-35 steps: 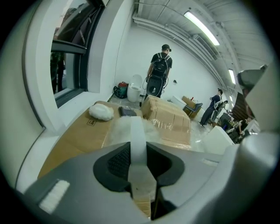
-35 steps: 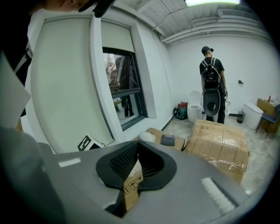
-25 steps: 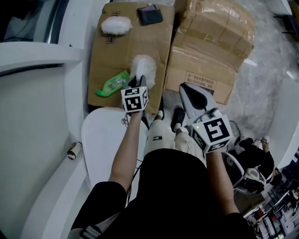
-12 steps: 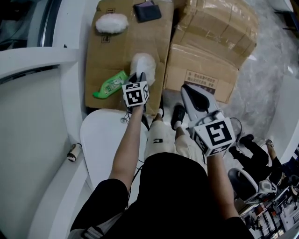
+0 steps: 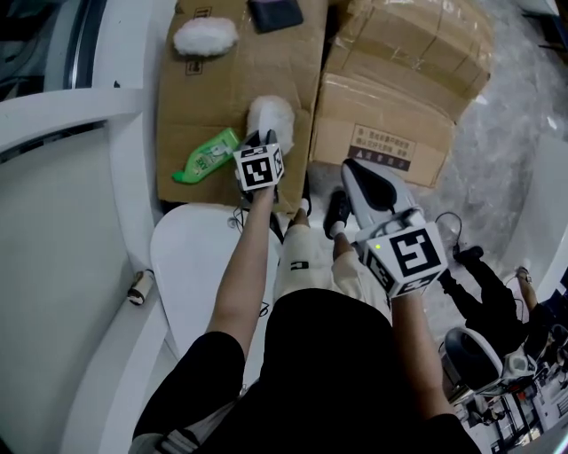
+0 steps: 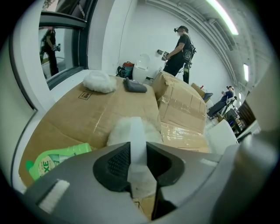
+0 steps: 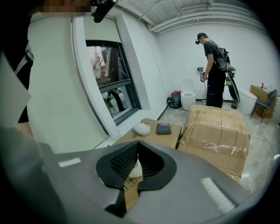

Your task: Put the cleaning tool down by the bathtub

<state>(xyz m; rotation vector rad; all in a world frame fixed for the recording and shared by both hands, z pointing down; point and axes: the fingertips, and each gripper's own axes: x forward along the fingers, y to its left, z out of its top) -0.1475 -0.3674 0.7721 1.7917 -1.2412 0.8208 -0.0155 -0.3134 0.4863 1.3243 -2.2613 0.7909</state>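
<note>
The cleaning tool is a white fluffy head (image 5: 271, 115) on a flat white handle (image 6: 136, 140). My left gripper (image 5: 264, 142) is shut on that handle and holds the head low over a flat cardboard box (image 5: 231, 80); I cannot tell whether the head touches the box. In the left gripper view the handle stands upright between the dark pads of the left gripper (image 6: 137, 159), with the fluffy head (image 6: 120, 131) beyond. The white bathtub rim (image 5: 133, 168) runs along the left. My right gripper (image 5: 351, 168) hovers above the floor to the right, shut with nothing in it, as its own view shows for the right gripper (image 7: 137, 146).
On the flat box lie a green bottle (image 5: 206, 156), a second white puff (image 5: 205, 35) and a dark pouch (image 5: 273, 12). Film-wrapped cartons (image 5: 404, 80) stand to the right. A white rounded panel (image 5: 191, 266) lies below my left arm. A person (image 7: 214, 65) stands by a toilet far off.
My left gripper has carried the tool slightly forward over the cardboard box. The right gripper has stayed about where it was.
</note>
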